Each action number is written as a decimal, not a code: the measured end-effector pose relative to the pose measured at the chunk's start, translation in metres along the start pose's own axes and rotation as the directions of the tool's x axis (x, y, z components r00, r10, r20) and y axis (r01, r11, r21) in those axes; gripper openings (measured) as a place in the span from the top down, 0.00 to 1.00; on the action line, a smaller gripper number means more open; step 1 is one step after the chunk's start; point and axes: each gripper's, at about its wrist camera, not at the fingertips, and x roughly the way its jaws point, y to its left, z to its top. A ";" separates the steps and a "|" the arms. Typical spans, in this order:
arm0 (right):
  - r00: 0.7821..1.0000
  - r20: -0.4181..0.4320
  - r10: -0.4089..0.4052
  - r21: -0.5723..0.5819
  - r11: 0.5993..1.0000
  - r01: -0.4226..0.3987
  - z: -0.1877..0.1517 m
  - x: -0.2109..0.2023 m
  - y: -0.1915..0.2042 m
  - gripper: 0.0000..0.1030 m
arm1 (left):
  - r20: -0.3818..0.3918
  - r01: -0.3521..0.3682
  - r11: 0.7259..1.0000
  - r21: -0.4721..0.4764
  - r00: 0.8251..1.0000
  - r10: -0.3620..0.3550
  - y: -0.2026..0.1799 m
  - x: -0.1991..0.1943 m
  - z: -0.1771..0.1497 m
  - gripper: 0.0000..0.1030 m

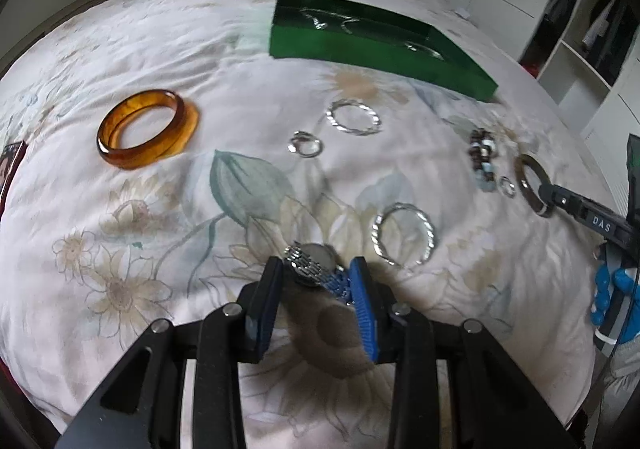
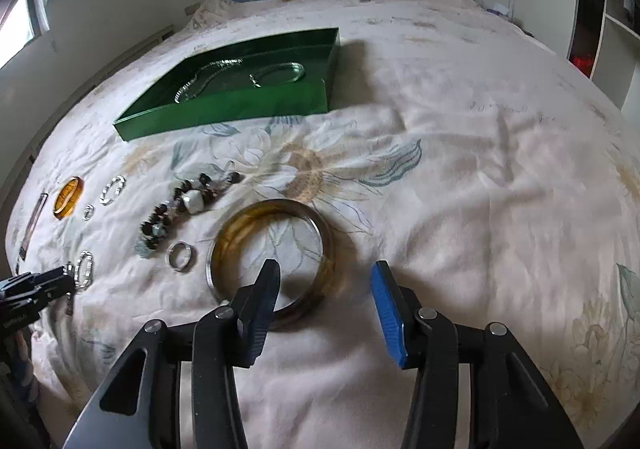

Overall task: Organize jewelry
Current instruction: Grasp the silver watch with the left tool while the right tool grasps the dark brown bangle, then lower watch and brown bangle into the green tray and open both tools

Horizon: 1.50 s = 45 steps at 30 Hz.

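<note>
Between the left tongs' (image 1: 316,269) blue pads a metal-banded wristwatch (image 1: 310,261) is seen, its mesh strap touching the right-hand pad; the jaws stand partly closed about it, though a firm grip cannot be confirmed. Its long axis runs across the jaws, and the green tray (image 1: 340,45) lies ahead and slightly right, toward the headboard end of the bed. The right tongs (image 2: 326,277) are held wide open and empty, one finger inside the wide dark-and-amber bangle (image 2: 272,261), the other outside its rim. Only the right wrist view shows the tray's contents plainly: a chain and a clear bangle. Only the left view shows the watch; its amber bangle (image 1: 148,129) lies near the left edge
</note>
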 end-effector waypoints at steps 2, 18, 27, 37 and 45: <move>1.000 -0.007 0.000 -0.003 1.000 0.000 0.001 0.006 0.000 0.52 | -0.007 -0.006 1.000 0.003 1.000 0.006 0.000 0.004 0.001 0.68; 0.998 0.052 -0.021 -0.039 0.999 0.023 0.003 0.005 0.011 0.91 | 0.078 -0.026 1.000 0.013 0.997 0.025 -0.001 -0.009 0.001 0.74; 0.977 0.212 -0.010 -0.030 0.999 0.017 0.039 -0.045 0.023 0.91 | 0.182 0.025 1.000 -0.002 0.983 -0.024 0.007 -0.039 0.034 0.74; 0.955 0.297 -0.001 -0.020 1.000 0.007 0.128 -0.043 0.043 0.91 | 0.283 0.105 0.994 0.011 0.954 -0.103 0.001 -0.042 0.136 0.74; 0.959 0.283 -0.017 0.042 0.999 0.005 0.199 0.015 0.045 0.91 | 0.264 0.141 0.990 -0.009 0.955 -0.134 -0.019 0.014 0.223 0.74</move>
